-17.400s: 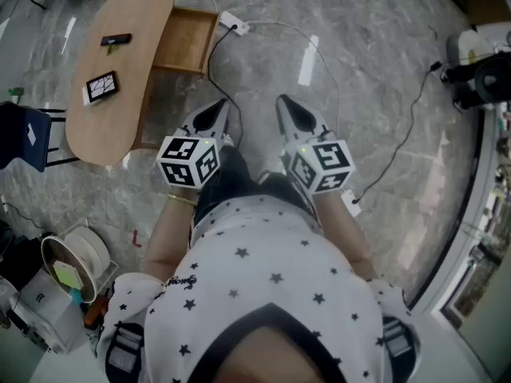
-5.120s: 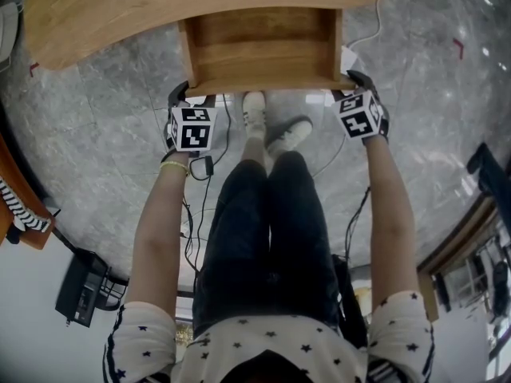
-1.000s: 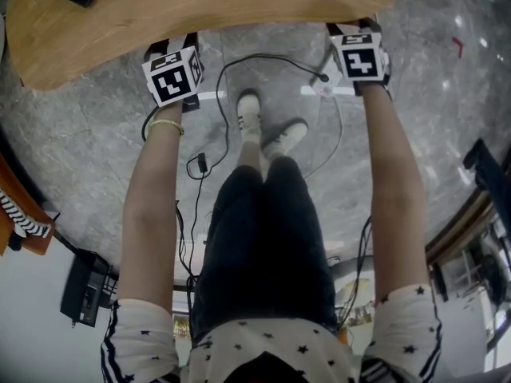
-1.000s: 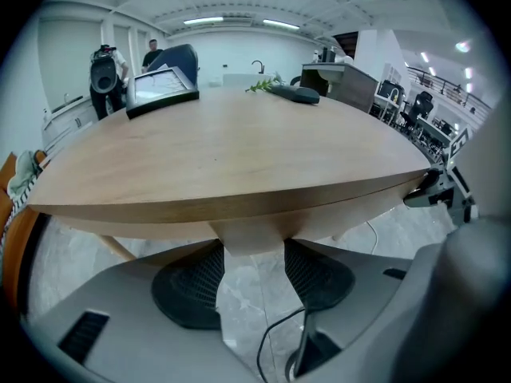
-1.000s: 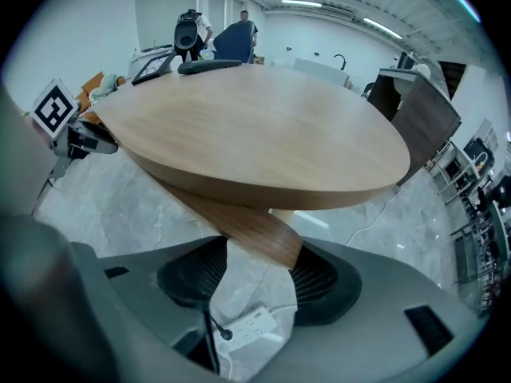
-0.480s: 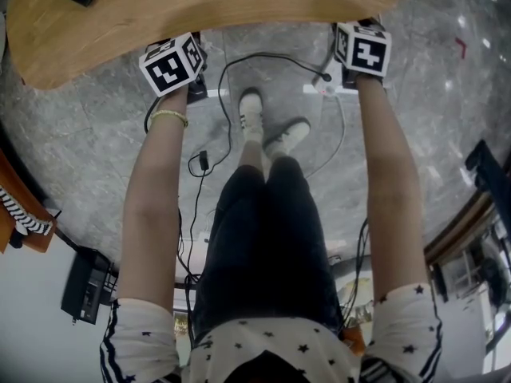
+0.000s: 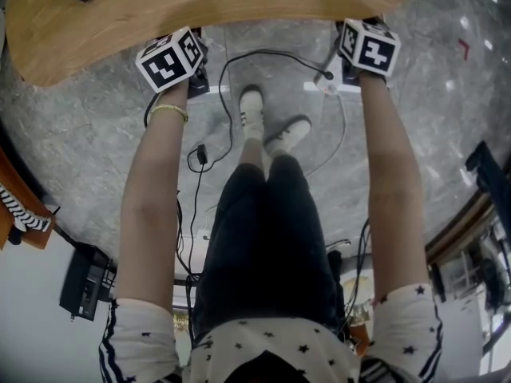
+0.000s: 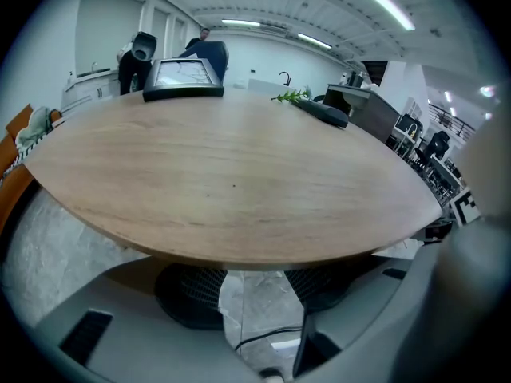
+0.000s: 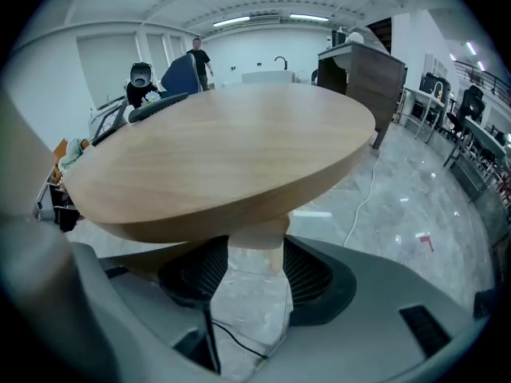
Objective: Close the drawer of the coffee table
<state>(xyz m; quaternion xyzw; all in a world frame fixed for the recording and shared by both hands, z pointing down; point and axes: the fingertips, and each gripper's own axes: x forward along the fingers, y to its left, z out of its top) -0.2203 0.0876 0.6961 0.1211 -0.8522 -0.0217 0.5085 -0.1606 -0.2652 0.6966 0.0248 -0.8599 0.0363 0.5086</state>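
Observation:
The wooden coffee table fills the top of the head view, and no drawer sticks out from under its edge. My left gripper is at the near edge on the left, and my right gripper is at the near edge on the right. In the left gripper view the left gripper is open, with only floor between its pads, just below the table top. The right gripper is likewise open and empty, under the table top.
Black cables and a white power strip lie on the marble floor by the person's shoes. A framed tablet and a dark remote sit on the table. A black device is at lower left.
The drawer that stood open 5 s ago is out of sight under the top. Over the last second both grippers tilted and shifted slightly at the table edge.

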